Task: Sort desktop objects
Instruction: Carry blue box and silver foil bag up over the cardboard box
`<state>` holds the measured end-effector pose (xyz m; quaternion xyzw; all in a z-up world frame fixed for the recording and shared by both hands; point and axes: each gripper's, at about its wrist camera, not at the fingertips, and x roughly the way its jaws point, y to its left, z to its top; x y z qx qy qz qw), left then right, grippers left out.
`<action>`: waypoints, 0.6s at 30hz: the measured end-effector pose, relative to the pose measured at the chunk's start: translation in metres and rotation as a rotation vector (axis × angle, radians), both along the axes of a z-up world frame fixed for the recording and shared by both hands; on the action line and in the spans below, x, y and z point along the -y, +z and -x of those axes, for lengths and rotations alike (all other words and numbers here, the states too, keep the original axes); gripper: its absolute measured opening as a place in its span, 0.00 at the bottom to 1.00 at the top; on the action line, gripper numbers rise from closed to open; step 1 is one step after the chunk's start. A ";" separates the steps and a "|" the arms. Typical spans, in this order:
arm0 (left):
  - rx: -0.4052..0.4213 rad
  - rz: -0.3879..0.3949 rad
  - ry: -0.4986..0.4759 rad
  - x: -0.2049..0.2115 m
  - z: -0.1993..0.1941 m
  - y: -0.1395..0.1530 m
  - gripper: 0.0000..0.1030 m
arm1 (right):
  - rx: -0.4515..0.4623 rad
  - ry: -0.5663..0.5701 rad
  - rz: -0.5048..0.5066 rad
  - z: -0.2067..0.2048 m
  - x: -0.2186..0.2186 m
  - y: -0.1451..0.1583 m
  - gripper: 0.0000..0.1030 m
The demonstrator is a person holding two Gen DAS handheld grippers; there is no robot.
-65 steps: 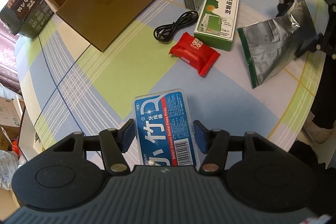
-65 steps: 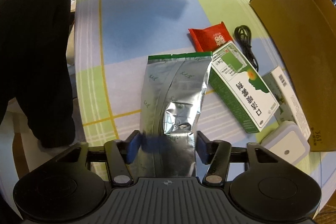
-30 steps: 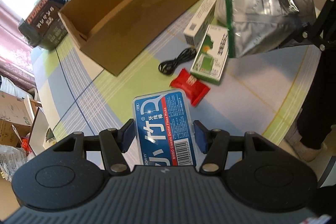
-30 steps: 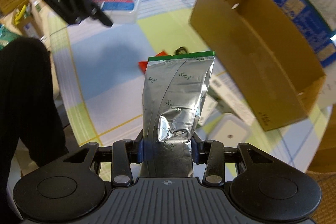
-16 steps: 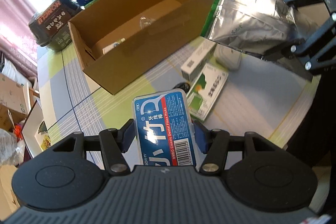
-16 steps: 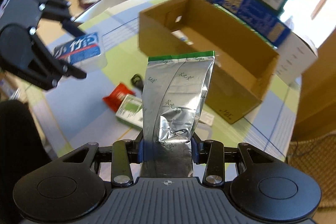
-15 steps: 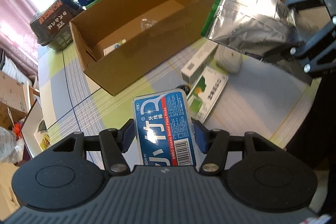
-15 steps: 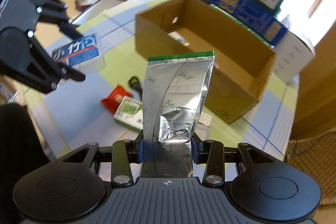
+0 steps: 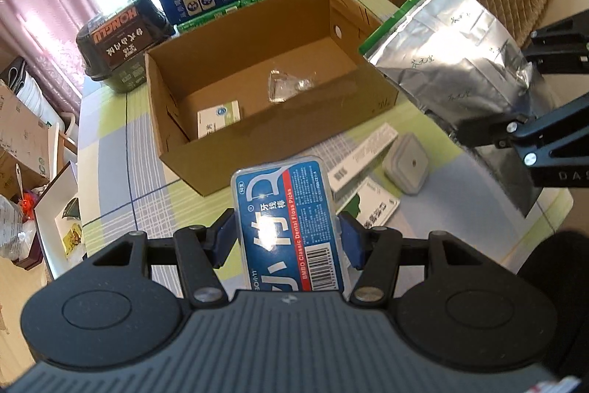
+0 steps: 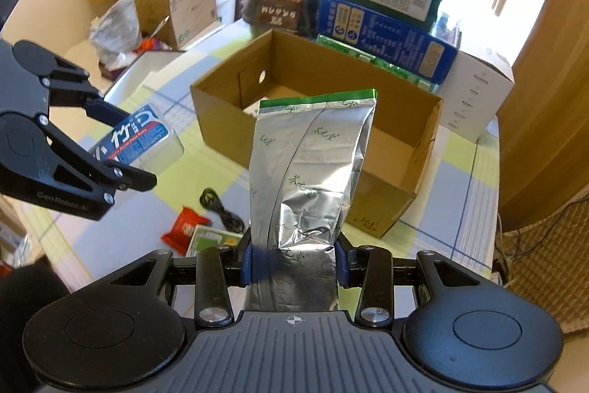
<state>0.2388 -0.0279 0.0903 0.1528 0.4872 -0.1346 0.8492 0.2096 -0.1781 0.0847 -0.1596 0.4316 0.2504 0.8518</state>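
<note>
- Both loads have risen from the tablecloth [image 9: 110, 150] since 2.2 s ago and now hang near the cardboard box [image 9: 272, 150].
- Left gripper [image 9: 287, 238] clamps the floss-pick case [image 9: 289, 231], labelled "BMBO Classic Dental Floss Picks".
- Right gripper [image 10: 293, 262] pinches the foil pouch [image 10: 309, 172] by its crumpled lower end, its green-edged top towards the box.
- A dark carton [image 10: 279, 4] behind reads "HONGLU".
</note>
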 end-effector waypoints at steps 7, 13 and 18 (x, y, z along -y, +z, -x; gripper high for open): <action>-0.003 0.019 0.019 0.003 -0.019 0.007 0.52 | 0.008 -0.036 -0.036 -0.022 0.005 0.012 0.37; -0.006 0.044 0.047 0.000 -0.043 0.012 0.52 | 0.003 -0.064 -0.061 -0.049 0.007 0.018 0.37; 0.003 0.061 0.076 -0.002 -0.073 0.015 0.52 | -0.015 -0.101 -0.096 -0.084 0.007 0.021 0.37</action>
